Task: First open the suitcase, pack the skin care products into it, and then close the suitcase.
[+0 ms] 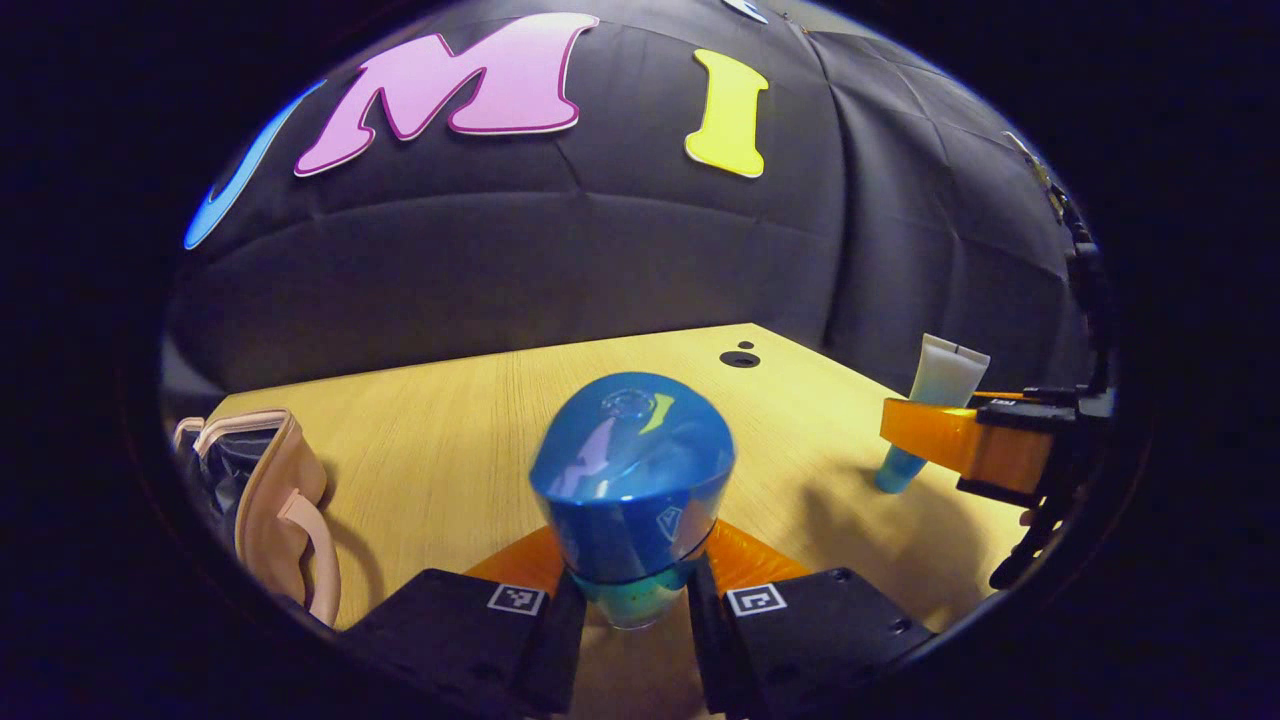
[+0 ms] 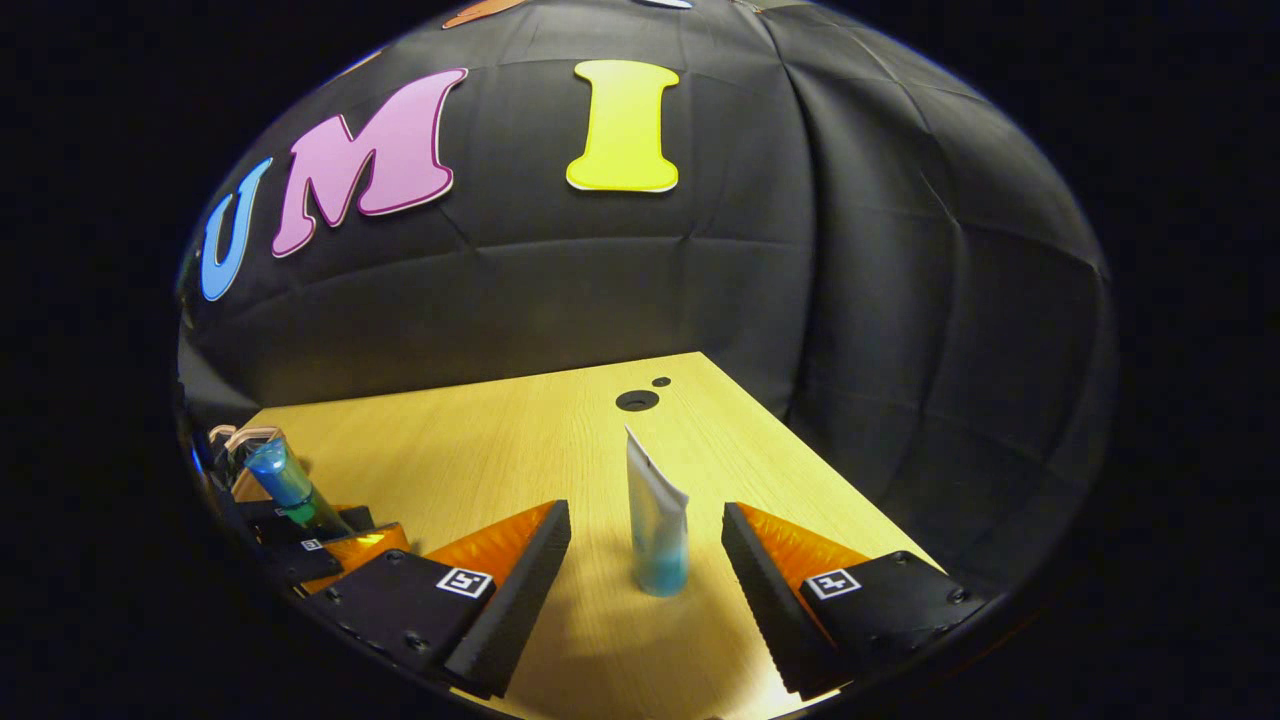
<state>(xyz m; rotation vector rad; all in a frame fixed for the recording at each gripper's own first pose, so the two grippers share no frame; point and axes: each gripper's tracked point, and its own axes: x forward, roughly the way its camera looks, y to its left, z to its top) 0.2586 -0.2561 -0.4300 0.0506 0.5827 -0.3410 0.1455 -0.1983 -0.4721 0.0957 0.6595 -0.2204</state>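
In the left gripper view, our left gripper (image 1: 636, 590) has both fingers pressed against a blue bottle (image 1: 632, 470), one on each side of its lower body just under the glossy blue cap. The bottle stands upright between the fingers and rises above them, its clear greenish base dipping between the tips. Beyond the fingers and off to their left, at the near edge of the wooden table (image 1: 470, 420), lies the suitcase (image 1: 270, 500), beige with a pale handle and a dark inside showing at its mouth; we cannot tell how far it is open. Farther out to the right of the fingers stands a tube (image 1: 930, 405), white above and blue at its foot, partly behind the other gripper.

In the right gripper view, our right gripper (image 2: 648, 560) has its fingers spread wide. The tube (image 2: 657, 525) stands upright on its blue cap midway between them, touching neither finger. Well beyond it, two round holes (image 2: 637, 400) sit near the table's far edge. Far to the left of the fingers, the left gripper (image 2: 300, 535) holds the blue bottle (image 2: 283, 480).
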